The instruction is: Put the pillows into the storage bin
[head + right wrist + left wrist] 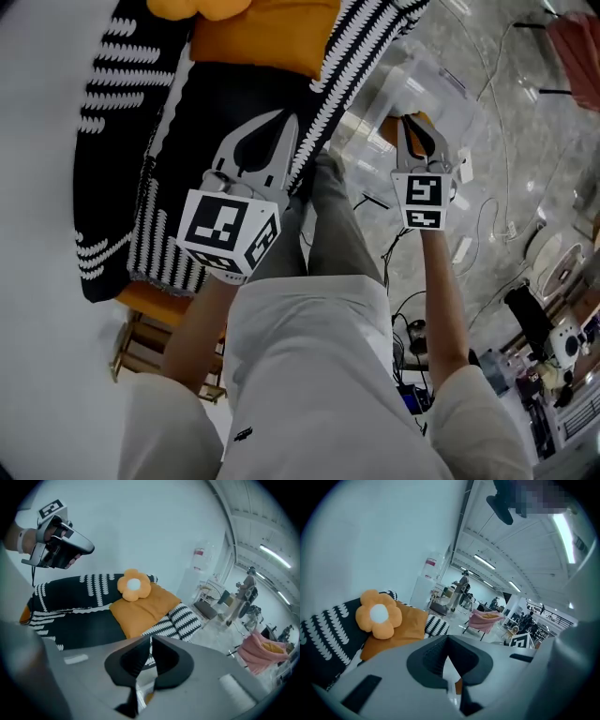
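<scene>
An orange flower pillow (378, 614) (134, 585) rests on a square orange pillow (401, 627) (145, 609) (262, 33) on a sofa draped in a black-and-white throw (131, 169). The clear storage bin (441, 89) stands on the marble floor right of the sofa. Something orange (424, 122) shows inside it. My left gripper (284, 117) (447, 638) is shut and empty above the throw's edge, short of the pillows. My right gripper (410, 120) (151, 638) is shut and empty over the bin. In the right gripper view, a hand holds the left gripper (56, 541) at upper left.
Cables (403, 234) trail across the floor by the person's legs. A wooden frame (141, 347) sits under the sofa's near end. Equipment (553, 347) crowds the lower right. A pink chair (485, 620) (260, 651) and people (463, 590) stand farther off.
</scene>
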`<act>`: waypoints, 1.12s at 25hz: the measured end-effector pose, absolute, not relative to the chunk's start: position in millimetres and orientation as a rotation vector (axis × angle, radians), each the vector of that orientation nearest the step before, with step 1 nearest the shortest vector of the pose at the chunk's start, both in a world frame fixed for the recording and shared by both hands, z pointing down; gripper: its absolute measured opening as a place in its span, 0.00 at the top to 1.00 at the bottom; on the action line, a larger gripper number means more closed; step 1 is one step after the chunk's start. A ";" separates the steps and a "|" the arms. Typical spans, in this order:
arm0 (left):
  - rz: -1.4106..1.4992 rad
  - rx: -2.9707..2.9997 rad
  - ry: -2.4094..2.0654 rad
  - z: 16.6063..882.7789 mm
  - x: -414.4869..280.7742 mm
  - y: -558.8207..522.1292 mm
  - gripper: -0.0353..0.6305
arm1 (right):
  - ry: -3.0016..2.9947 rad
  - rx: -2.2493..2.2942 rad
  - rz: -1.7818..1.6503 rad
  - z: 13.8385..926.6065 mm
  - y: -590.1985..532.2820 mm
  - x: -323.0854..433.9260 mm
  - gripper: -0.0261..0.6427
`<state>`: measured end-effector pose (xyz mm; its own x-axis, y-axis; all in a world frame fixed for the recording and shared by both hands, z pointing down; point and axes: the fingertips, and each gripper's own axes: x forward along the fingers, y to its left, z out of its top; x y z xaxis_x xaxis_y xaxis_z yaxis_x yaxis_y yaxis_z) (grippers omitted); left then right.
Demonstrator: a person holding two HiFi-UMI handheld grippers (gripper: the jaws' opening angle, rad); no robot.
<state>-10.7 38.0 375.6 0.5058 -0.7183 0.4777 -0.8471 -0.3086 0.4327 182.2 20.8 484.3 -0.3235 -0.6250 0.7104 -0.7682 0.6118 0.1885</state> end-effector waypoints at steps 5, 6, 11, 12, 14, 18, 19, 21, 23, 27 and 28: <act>0.207 2.025 -1.364 380.2 -49.6 38.5 0.93 | -2.157 0.950 0.201 486.8 2.2 114.8 0.89; 0.193 2.009 -1.385 380.1 -56.6 38.8 0.93 | -2.182 0.913 0.190 485.2 -1.8 100.4 0.82; 0.153 1.962 -1.438 379.1 -89.0 45.1 0.93 | -2.292 0.793 0.174 471.6 -12.8 32.4 0.72; 0.146 1.955 -1.446 379.6 -95.5 45.8 0.93 | -2.309 0.775 0.170 469.7 -16.4 19.5 0.70; 0.130 1.941 -1.464 382.3 -108.9 45.9 0.93 | -2.337 0.746 0.163 467.6 -26.2 -4.9 0.68; 0.107 1.916 -1.482 387.4 -134.8 47.5 0.93 | -2.364 0.711 0.154 468.8 -44.4 -45.8 0.67; 0.101 1.910 -1.488 387.6 -140.9 46.8 0.93 | -2.367 0.698 0.150 469.9 -50.0 -55.0 0.66; 0.090 1.898 -1.504 387.5 -153.1 44.1 0.93 | -2.370 0.672 0.147 472.9 -62.0 -72.3 0.65; 0.091 1.886 -1.516 390.0 -164.8 42.8 0.93 | -2.372 0.656 0.149 477.5 -71.2 -87.8 0.65; 0.111 1.852 -1.535 401.1 -182.7 33.6 0.93 | -2.372 0.638 0.173 491.3 -94.1 -109.6 0.63; 0.112 1.837 -1.544 403.9 -186.5 28.1 0.93 | -2.373 0.632 0.184 495.5 -102.1 -114.0 0.62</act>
